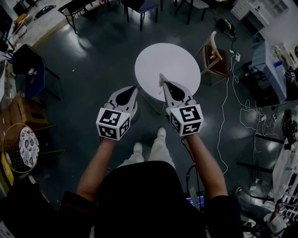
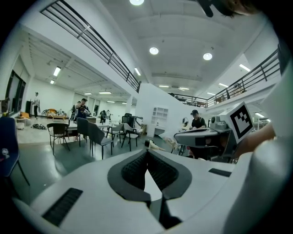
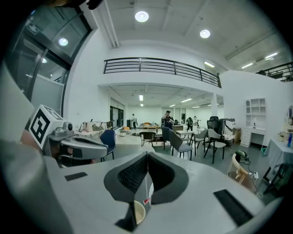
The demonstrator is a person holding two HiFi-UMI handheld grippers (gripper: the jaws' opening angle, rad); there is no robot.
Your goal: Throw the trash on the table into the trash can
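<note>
A round white table stands on the dark floor ahead of me, and its top shows no trash. My right gripper reaches over the table's near edge. It is shut on a flattened paper cup with a red mark, pinched deep between the black pads; a pale scrap sticks out at the tip in the head view. My left gripper hangs over the floor just left of the table. Its jaws meet at the tip with nothing between them.
A wire basket with a patterned round insert stands at the far left by wooden crates. A wooden chair sits right of the table, with white cables trailing on the floor. Dark chairs line the back. People stand far off.
</note>
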